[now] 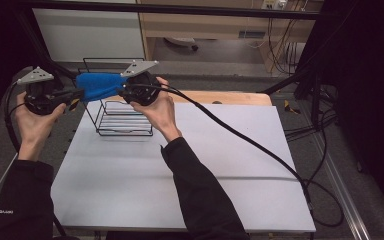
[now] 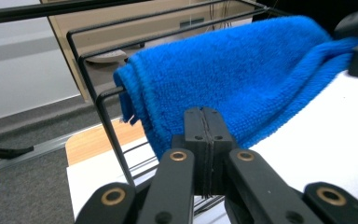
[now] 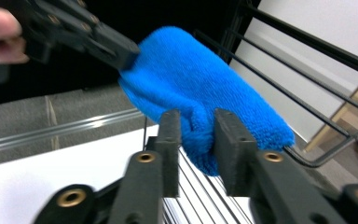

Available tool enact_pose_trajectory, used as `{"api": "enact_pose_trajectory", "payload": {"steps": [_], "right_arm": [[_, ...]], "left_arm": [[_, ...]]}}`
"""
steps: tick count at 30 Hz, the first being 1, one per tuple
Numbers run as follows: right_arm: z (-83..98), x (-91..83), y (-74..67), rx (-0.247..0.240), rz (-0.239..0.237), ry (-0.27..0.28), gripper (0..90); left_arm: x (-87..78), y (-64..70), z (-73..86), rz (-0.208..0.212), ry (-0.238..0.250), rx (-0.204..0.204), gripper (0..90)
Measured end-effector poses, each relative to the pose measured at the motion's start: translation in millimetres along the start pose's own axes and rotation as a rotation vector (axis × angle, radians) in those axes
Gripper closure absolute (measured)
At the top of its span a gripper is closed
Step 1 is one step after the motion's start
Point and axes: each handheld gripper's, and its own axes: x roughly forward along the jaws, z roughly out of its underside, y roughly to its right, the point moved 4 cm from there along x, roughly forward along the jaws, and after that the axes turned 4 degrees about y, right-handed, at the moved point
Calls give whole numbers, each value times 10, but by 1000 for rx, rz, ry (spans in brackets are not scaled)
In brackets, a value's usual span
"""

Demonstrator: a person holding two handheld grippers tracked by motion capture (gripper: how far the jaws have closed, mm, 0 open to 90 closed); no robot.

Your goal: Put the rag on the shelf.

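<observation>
At the far left of the high view, the person's left hand point(image 1: 32, 117) holds the left gripper point(image 1: 75, 96) up in the air, just left of the wire rack point(image 1: 122, 117). In the left gripper view its fingers point(image 2: 204, 135) are pressed flat together, and whether an edge of the blue towel point(image 1: 99, 85) is pinched between them I cannot tell; the towel lies right behind their tips.

The towel stretches between the two grippers, above the rack's left side and against its upper wires, off the tabletop point(image 1: 180, 175). In the left gripper view it is bunched and draped beside the rack's corner wire point(image 2: 109, 126).

Right of the rack's top, the right hand point(image 1: 160, 110) holds the right gripper point(image 1: 125, 90), with its cable point(image 1: 240, 137) trailing across the tabletop toward the right edge. In the right gripper view its fingers point(image 3: 170, 140) stand apart around a thick fold of the towel point(image 3: 200, 84), clamping it from both sides.
</observation>
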Motion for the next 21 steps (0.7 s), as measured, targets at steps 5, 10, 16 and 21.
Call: {"api": "enact_pose_trajectory", "payload": {"steps": [5, 10, 16, 21], "right_arm": [[-24, -2, -7, 45, -29, 28, 635], [-5, 18, -31, 90, -58, 18, 776], [160, 115, -45, 106, -23, -98, 900], [266, 175, -2, 124, 20, -116, 900]], "left_arm": [[72, -7, 93, -10, -17, 13, 898], [97, -10, 143, -15, -21, 21, 898], [125, 4, 174, -11, -15, 22, 898], [171, -5, 191, -17, -18, 20, 898]]}}
